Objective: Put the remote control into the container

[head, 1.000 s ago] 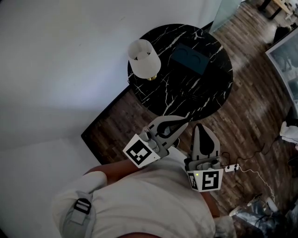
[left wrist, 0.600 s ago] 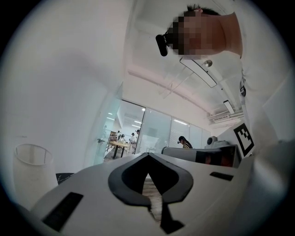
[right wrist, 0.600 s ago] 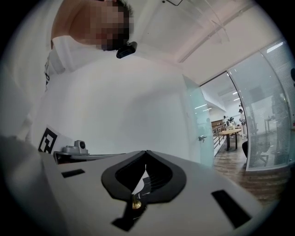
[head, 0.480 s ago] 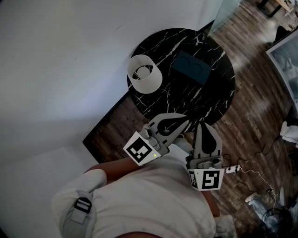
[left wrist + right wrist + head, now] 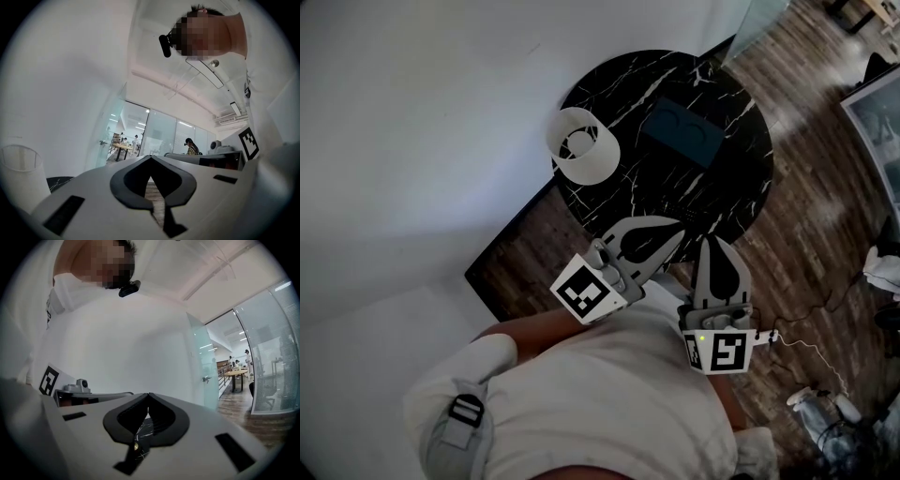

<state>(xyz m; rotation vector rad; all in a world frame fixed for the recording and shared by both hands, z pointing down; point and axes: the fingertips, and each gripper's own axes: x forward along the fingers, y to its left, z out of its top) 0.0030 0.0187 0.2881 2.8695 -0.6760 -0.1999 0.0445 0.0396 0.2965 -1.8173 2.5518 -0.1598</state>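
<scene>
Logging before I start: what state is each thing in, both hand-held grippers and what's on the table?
Left hand-held gripper: shut, empty.
Right hand-held gripper: shut, empty.
Dark teal rectangular container: resting on round black marble table, untouched.
White cylindrical lamp: standing at table's edge.

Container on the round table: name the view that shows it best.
Head view: it looks down on the whole container, a dark box on the black marble table, near the white lamp. Neither gripper view shows it; the left one catches the lamp, the right one a sliver of marble.
</scene>
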